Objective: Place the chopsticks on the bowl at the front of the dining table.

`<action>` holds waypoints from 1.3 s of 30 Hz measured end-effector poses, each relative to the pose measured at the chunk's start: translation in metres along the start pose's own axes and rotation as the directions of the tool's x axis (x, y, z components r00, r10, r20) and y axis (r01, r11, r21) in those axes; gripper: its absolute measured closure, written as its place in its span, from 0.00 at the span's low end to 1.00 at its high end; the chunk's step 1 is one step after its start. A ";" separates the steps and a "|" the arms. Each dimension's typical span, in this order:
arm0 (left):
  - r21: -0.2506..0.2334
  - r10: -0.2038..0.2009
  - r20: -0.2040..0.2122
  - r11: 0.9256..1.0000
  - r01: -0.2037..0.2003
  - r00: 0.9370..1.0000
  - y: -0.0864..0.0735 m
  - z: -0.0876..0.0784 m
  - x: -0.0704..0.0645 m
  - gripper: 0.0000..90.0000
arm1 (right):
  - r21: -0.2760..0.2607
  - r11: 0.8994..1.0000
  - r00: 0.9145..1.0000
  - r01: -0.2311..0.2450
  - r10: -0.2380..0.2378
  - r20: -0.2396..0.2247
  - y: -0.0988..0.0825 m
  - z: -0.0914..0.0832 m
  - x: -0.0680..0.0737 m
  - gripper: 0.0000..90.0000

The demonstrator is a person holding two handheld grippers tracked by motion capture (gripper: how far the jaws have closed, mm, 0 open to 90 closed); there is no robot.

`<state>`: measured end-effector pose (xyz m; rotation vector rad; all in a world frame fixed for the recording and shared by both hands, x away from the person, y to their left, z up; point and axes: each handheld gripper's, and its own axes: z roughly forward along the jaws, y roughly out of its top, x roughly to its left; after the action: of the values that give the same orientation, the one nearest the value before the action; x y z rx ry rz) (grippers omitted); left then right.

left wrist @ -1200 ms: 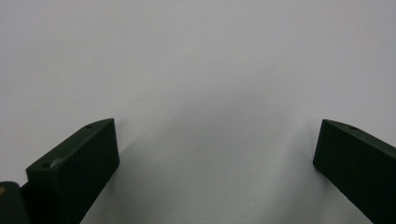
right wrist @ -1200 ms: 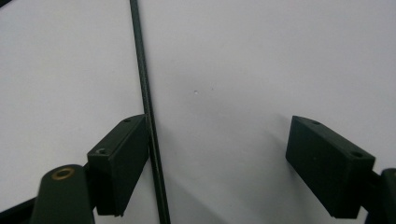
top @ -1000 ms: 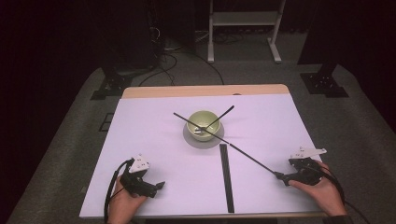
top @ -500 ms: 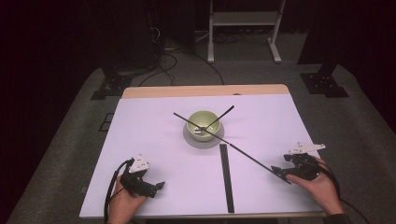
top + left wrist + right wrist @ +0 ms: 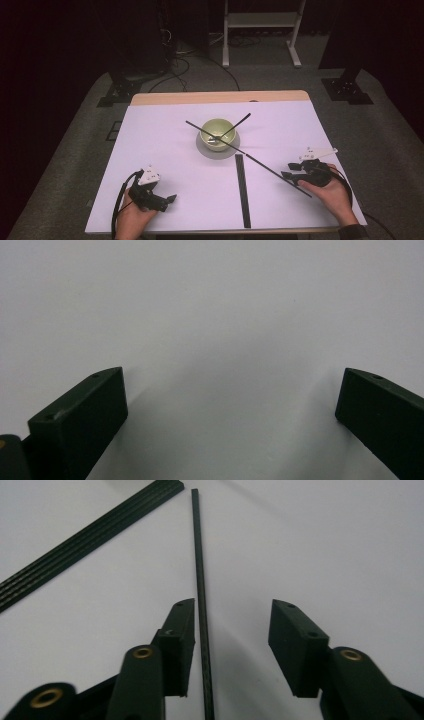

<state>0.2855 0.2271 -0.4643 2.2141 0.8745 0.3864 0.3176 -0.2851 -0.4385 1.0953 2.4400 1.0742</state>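
A pale green bowl stands on a grey saucer at mid-table. A long thin black rod rests across the bowl and slants down to the right. My right gripper straddles its lower end. In the right gripper view the rod runs between the jaws, close along the left one, with a gap to the right one. Those jaws have just been closing, and my right gripper stands open around the rod. My left gripper rests at the front left, open over bare white table.
A shorter black rod leans out of the bowl toward the back right. A flat ridged black strip lies lengthwise near the table's front centre, also seen as the strip left of the rod. The white table ends in a wooden edge at the back.
My right hand has shifted a little left and away from the front edge along the rod, and its jaws have narrowed around the rod. The left hand has stayed put.
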 end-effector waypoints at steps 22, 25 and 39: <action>0.000 0.001 0.000 1.000 -0.001 1.000 0.000 0.000 0.000 0.00 | 0.045 0.999 0.998 0.028 -0.025 -0.062 0.017 0.029 0.004 0.84; 0.000 0.000 0.000 1.000 0.000 1.000 0.000 0.000 0.000 0.00 | 0.052 0.998 0.998 0.024 -0.021 -0.065 0.018 0.032 0.004 0.86; 0.000 -0.001 0.000 1.000 0.001 1.000 0.000 0.000 0.000 0.00 | 0.065 0.997 0.997 0.040 -0.036 -0.065 0.019 0.039 0.007 0.94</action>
<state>0.2855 0.2271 -0.4643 2.2136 0.8749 0.3862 0.3418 -0.2513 -0.4514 1.0456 2.5520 1.0388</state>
